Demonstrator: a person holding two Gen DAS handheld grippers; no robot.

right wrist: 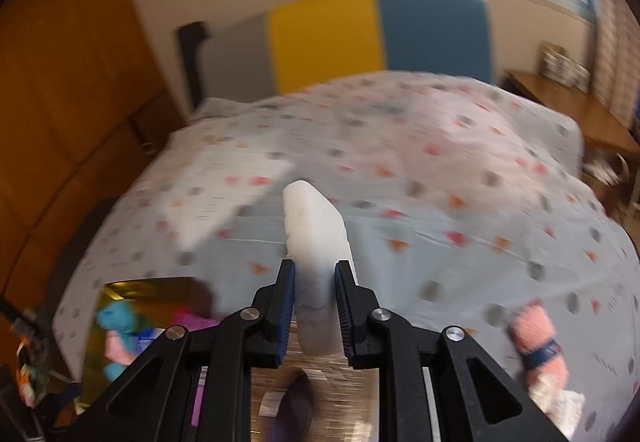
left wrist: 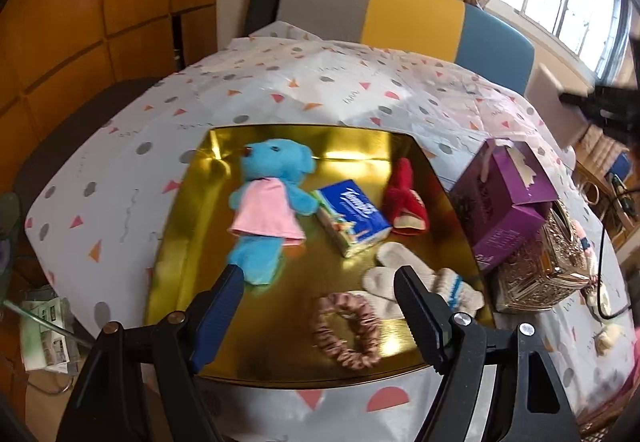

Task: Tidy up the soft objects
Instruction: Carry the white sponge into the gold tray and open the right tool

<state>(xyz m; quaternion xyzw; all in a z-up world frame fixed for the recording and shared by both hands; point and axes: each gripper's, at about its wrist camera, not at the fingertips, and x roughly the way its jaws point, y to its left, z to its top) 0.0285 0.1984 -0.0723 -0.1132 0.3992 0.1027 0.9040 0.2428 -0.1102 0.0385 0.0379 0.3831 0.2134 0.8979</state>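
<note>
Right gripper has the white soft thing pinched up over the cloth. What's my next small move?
Probably carry the right gripper left toward the gold tray and lower before releasing. It is shut on the white soft piece, held above bare tablecloth, while the teddy, socks and scrunchie already lie on the tray. The left gripper is open over it.

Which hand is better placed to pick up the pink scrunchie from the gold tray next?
Left. The left tongs are open and empty, hovering right over the pink scrunchie on the gold tray. The right tongs are shut on a white soft object, away from the tray.
</note>
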